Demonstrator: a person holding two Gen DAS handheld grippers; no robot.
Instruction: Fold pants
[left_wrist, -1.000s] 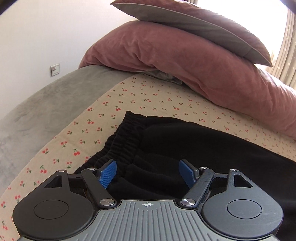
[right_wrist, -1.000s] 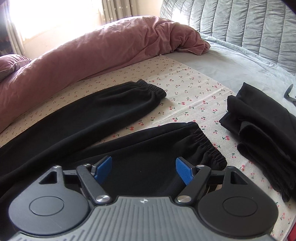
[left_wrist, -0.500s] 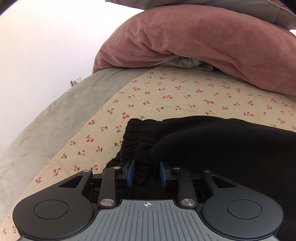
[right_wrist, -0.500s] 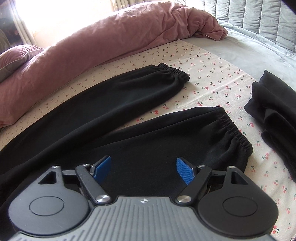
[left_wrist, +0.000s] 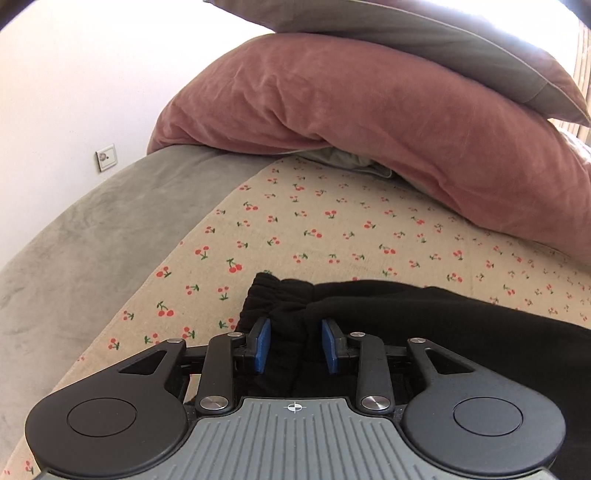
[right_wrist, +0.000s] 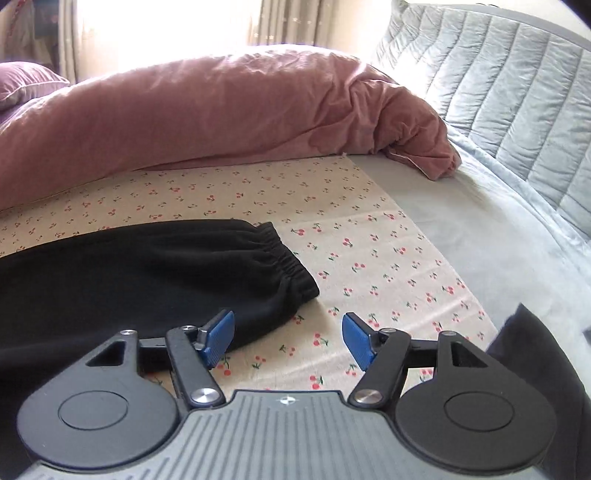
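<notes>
Pinching the pants' waistband (left_wrist: 291, 314), left gripper (left_wrist: 295, 345) loosens; right gripper (right_wrist: 288, 338) narrows, empty.

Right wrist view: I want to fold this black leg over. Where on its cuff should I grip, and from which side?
Take the gathered elastic cuff at its near corner, coming from the bare sheet side: the hem is thick there, flat, with a free edge. The right gripper, jaws closing, has only the leg's near edge between its fingers.
</notes>
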